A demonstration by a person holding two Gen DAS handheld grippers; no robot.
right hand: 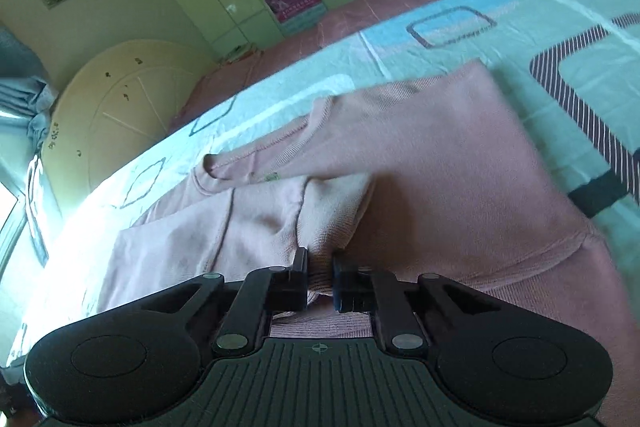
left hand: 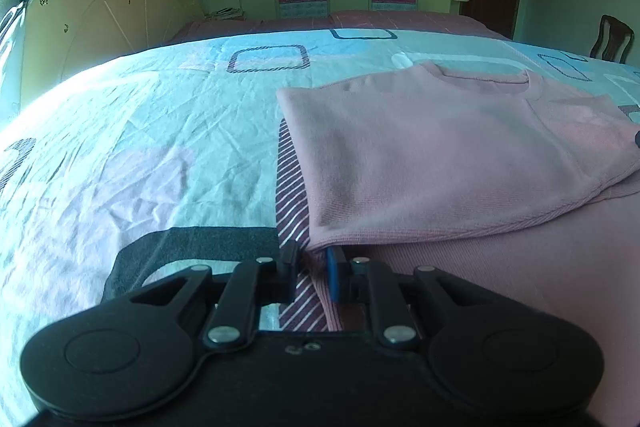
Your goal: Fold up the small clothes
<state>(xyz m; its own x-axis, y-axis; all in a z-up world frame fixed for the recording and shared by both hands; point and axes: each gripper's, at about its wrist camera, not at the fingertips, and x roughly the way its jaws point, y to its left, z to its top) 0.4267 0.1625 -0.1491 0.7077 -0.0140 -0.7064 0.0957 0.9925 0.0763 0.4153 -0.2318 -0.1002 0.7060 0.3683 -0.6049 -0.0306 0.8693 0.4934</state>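
Fabric of the pink sweater lay on the bed, partly folded, with one sleeve laid across the body. The left hand-held gripper was nearly closed, pinching the sweater's lower left edge where it met the striped sheet pattern. The right hand-held gripper was pressed together on a gathered ribbed edge of the sweater, with cloth bunched between the fingers.

Probable faults from this state:
- Slippage: each grip appeared to hold only a narrow strip, so a lift could pull the hem free.
- Sheet capture: the left jaws sat at the bed surface and could have snagged the sheet.
- Uneven fold: unequal travel of the two hand-held grippers would skew the crease and disturb the folded sleeve.
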